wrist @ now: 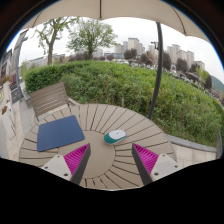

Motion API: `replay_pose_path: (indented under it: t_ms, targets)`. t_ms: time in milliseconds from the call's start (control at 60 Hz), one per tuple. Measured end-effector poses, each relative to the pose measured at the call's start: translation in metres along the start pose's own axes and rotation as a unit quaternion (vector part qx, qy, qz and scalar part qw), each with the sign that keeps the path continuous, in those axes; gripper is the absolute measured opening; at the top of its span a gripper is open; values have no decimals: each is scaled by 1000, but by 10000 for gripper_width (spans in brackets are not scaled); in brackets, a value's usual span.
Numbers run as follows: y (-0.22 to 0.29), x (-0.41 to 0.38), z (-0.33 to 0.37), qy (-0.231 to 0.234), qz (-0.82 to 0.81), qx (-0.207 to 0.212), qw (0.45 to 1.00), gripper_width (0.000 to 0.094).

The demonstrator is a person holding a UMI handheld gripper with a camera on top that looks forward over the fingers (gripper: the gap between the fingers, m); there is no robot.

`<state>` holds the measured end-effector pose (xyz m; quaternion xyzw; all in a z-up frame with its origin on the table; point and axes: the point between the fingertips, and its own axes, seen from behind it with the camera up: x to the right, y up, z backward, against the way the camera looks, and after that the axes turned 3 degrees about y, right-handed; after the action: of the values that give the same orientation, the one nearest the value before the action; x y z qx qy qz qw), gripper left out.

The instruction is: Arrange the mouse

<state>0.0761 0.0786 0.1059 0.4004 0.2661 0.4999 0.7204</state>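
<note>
My tongs (109, 158) are spread wide, nothing between the pads (76, 157), just hovering over the near part of the round slatted table (140, 125). The mouse (117, 134), light-coloured, sits on the table beyond the fingertips, a bit right of my centre line, well apart from both fingers. Just left of it lies the dark blue mat (60, 132), close by but I can't tell if they touch. A chair (48, 99) stands past the mat on the left; an umbrella pole (157, 65) rises beyond the table to the right, with a hedge (120, 78) behind. Judging from here, I've yet to reach in, so the task looks barely begun. Risks: mouse shell looks smooth and rounded, so a pinch too high or off-centre could squirt it out forward. Coming in too low could snag a fingertip in the slat gaps. Approaching skewed, one finger may nudge the mouse sideways before the other lands. It could also skid toward the table rim.
</note>
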Motion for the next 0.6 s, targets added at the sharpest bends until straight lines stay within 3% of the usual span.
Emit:
replay_pose_path:
  t_ms: [433, 600]
  targets:
    - [-36, -8, -134, 19, 7, -13, 1000, 852]
    - [-26, -2, -169, 22, -4, -18, 1000, 855]
